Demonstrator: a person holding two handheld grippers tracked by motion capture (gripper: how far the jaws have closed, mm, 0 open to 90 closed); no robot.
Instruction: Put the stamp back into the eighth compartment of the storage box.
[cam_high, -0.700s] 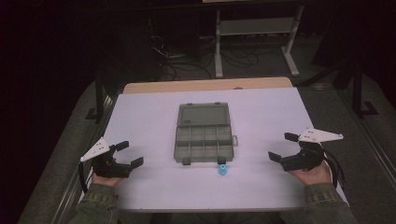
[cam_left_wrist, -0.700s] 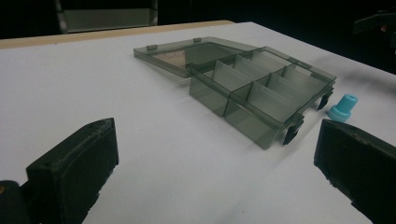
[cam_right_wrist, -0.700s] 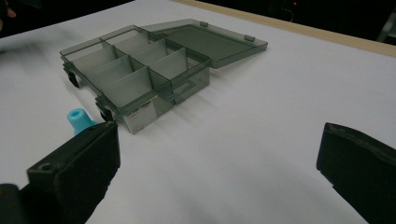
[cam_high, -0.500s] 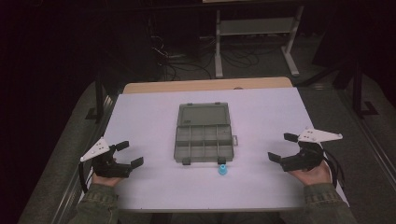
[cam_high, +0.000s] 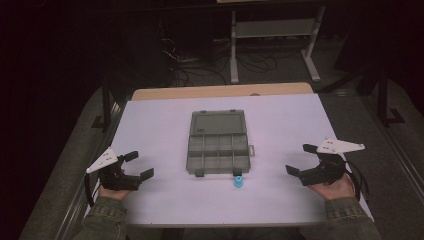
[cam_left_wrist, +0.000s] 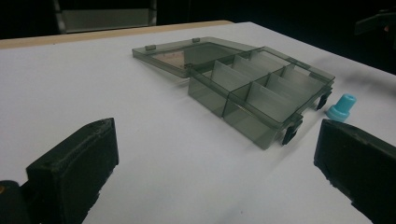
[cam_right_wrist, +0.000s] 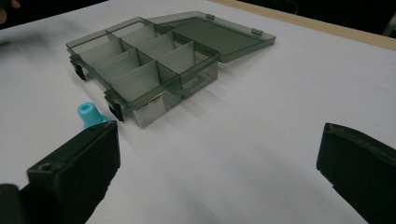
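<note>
At the table's (cam_high: 150, 120) near left, the left gripper (cam_high: 134, 166) rests with jaws wide apart and empty, seemingly a ready pose. In the middle lies the box (cam_high: 218, 147), lid folded flat on the far side so its compartments are reachable. A blue peg (cam_high: 239, 181) stands just beside its near edge. The right gripper (cam_high: 304, 162) mirrors this at near right, jaws apart.

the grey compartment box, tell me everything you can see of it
The compartment box is smoky translucent grey plastic, open, its hinged lid laid flat on the white table behind it. Dividers split the tray into compartments that look empty. Two dark latches hang at its near edge. A small blue piece stands just clear of it. Neither gripper touches it.
</note>
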